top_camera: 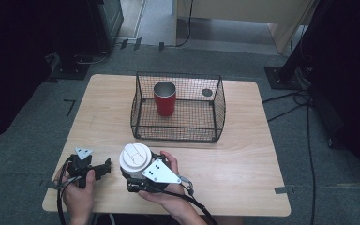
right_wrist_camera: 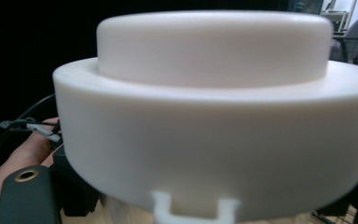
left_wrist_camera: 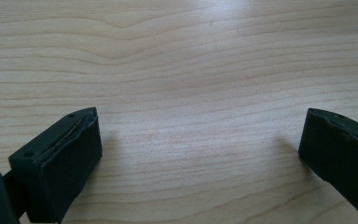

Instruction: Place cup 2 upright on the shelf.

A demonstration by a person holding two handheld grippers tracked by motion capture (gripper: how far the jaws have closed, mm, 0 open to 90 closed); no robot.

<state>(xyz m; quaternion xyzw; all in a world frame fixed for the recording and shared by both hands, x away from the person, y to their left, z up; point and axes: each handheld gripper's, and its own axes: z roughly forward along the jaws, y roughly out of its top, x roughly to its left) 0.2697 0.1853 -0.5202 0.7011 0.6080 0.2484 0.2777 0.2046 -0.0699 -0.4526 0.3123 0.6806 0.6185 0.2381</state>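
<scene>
A cup with a white lid stands at the table's near edge, and my right gripper is shut on its body below the lid. Up close in the right gripper view, the lid hides the cup's body and most of the jaws. My left gripper rests just left of the cup, pointing toward it. Its jaws stand wide open over bare wood with nothing between them. A red tumbler stands upright in the black wire basket at the far middle of the table.
The light wooden table has free surface to the right of and in front of the basket. A small dark round object lies in the basket's back right corner. Cables run on the floor to the right of the table.
</scene>
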